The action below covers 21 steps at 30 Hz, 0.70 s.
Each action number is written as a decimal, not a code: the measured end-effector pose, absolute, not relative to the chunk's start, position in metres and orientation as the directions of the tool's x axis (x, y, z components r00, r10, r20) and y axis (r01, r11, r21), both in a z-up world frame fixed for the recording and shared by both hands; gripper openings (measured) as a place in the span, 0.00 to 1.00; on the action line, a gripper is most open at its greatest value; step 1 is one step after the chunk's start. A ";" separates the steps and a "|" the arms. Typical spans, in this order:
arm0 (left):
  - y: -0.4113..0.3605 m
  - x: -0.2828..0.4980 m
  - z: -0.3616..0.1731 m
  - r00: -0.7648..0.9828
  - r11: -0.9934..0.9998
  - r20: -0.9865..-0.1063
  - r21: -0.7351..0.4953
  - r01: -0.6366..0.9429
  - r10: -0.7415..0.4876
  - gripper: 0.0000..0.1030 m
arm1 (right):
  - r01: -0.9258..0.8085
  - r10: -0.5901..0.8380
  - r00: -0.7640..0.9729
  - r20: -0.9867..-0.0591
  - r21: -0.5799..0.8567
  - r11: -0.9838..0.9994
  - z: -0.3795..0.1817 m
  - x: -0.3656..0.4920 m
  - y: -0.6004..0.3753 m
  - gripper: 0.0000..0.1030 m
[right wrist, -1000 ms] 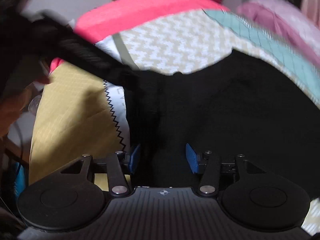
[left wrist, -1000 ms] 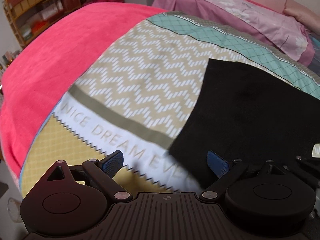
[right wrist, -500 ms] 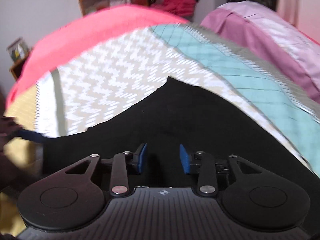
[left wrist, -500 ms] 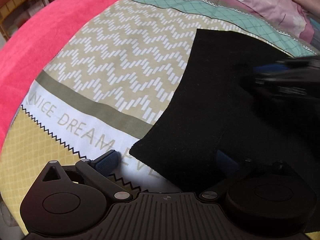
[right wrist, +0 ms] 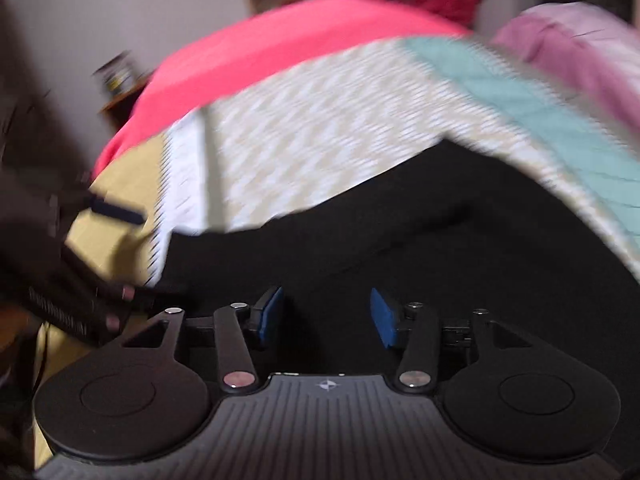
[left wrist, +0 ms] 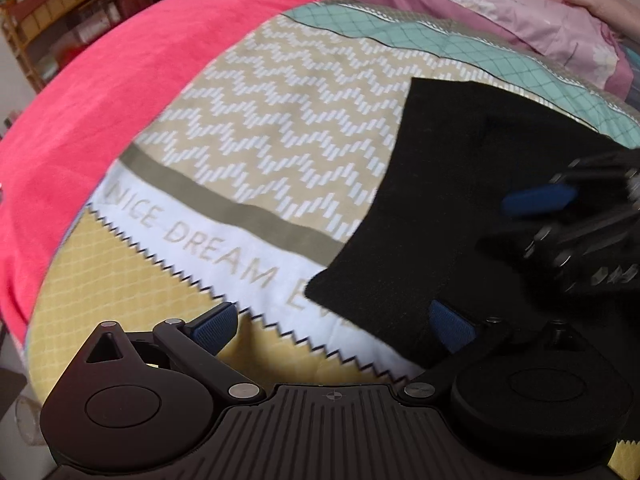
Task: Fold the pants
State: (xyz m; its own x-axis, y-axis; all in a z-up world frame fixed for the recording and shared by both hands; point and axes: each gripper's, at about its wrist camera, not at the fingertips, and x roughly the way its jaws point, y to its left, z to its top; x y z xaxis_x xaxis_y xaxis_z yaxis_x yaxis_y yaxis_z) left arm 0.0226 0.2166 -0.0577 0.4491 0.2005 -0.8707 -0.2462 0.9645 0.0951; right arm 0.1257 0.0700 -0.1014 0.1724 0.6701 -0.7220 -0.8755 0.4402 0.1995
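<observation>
**Listener:** Where are the pants, and what are they like?

**Operator:** From my left wrist camera, the black pants (left wrist: 452, 200) lie flat on a patterned bedspread (left wrist: 280, 140), toward its right side, with a squared corner reaching the near edge over the printed lettering. The cloth is matte, slightly fuzzy and already lies as a tidy slab, so I judge it partly folded. I expect it to be light, soft and limp; it will sag and drape if I lift one point only.

**Listener:** Where would you take hold?

**Operator:** At the corners of the near edge, pinching all layers, one gripper on each side.

**Listener:** And the claws?

**Operator:** My left gripper (left wrist: 336, 322) has its blue ribbed pads wide apart, gripping nothing; its right pad sits over the pants' near corner. My right gripper (right wrist: 326, 314) is also spread, hovering over the black fabric with nothing between the pads. That view is motion-blurred.

**Listener:** What surrounds it?

**Operator:** A plush pink blanket (left wrist: 100, 92) at the left, and pink pillows (left wrist: 520, 12) along the far edge.
</observation>
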 end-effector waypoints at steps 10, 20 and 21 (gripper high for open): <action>0.220 0.012 -0.038 0.463 0.956 -0.855 0.119 -0.268 0.236 1.00 | -0.861 0.700 0.246 -0.670 0.182 0.476 -0.083 0.122 0.069 0.68; 0.214 0.028 -0.041 0.467 0.960 -0.860 0.083 -0.267 0.204 1.00 | -0.784 0.649 0.348 -0.676 0.170 0.597 -0.090 0.160 0.098 0.72; 0.213 0.032 -0.046 0.454 0.962 -0.867 0.091 -0.259 0.204 1.00 | -0.769 0.654 0.371 -0.659 0.176 0.614 -0.083 0.158 0.082 0.74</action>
